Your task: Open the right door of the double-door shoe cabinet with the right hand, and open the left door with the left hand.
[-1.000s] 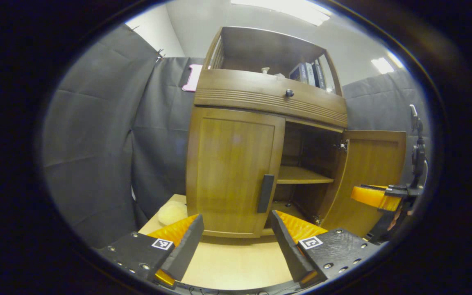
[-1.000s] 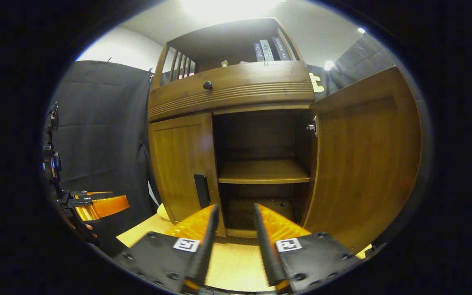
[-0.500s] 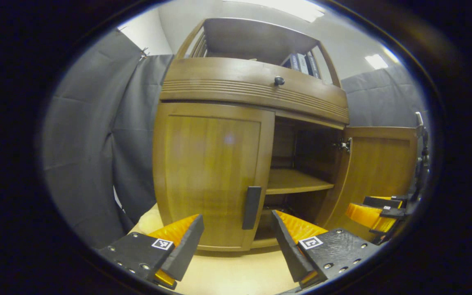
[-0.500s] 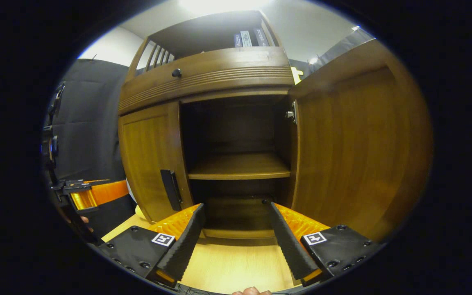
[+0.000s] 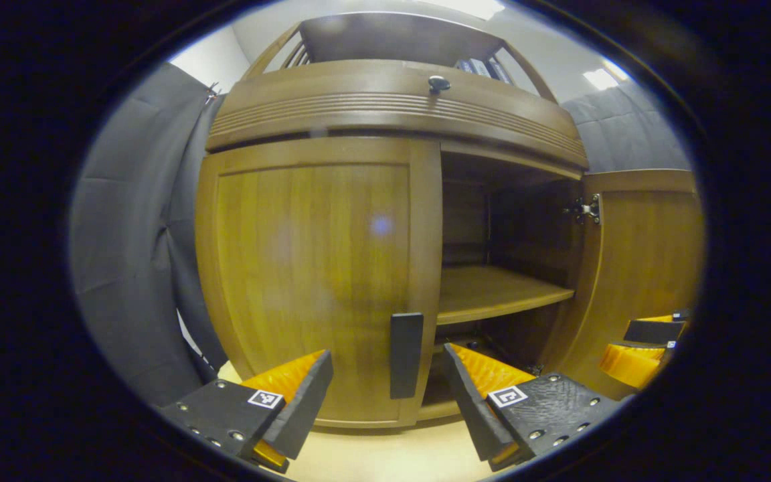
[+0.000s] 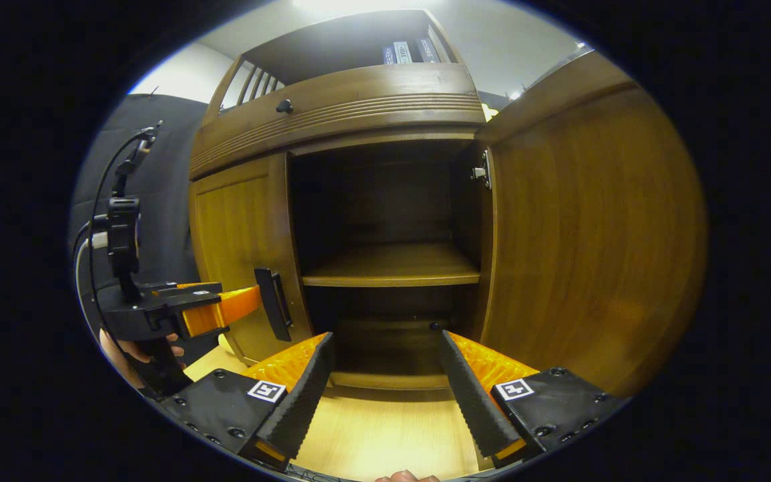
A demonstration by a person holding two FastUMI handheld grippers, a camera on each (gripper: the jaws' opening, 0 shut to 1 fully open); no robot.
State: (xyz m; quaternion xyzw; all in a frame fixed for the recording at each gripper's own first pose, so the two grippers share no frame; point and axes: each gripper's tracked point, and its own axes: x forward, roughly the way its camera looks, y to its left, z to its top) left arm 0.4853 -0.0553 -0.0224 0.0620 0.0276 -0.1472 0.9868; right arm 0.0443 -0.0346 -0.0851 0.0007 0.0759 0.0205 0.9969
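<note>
The wooden shoe cabinet's left door (image 5: 312,268) is closed, with a dark vertical handle (image 5: 405,355) at its inner edge. The right door (image 5: 646,254) stands swung open, baring an inner shelf (image 5: 492,291). My left gripper (image 5: 385,361) is open, and the handle stands between its fingers without contact that I can see. In the right gripper view the left gripper (image 6: 225,311) reaches up to the handle (image 6: 272,304) of the left door (image 6: 238,254). My right gripper (image 6: 385,341) is open and holds nothing, facing the open compartment beside the open right door (image 6: 593,234).
A drawer with a round knob (image 5: 438,84) runs above the doors, and books (image 6: 402,52) stand on the top shelf. The cabinet rests on a light wooden table (image 6: 385,435). A hand (image 6: 131,351) holds the left gripper. The right gripper (image 5: 640,355) hovers by the open door.
My left gripper has moved in close to the left door until the handle sits between its fingers. My right gripper's fingers have spread wider and it has edged toward the open compartment.
</note>
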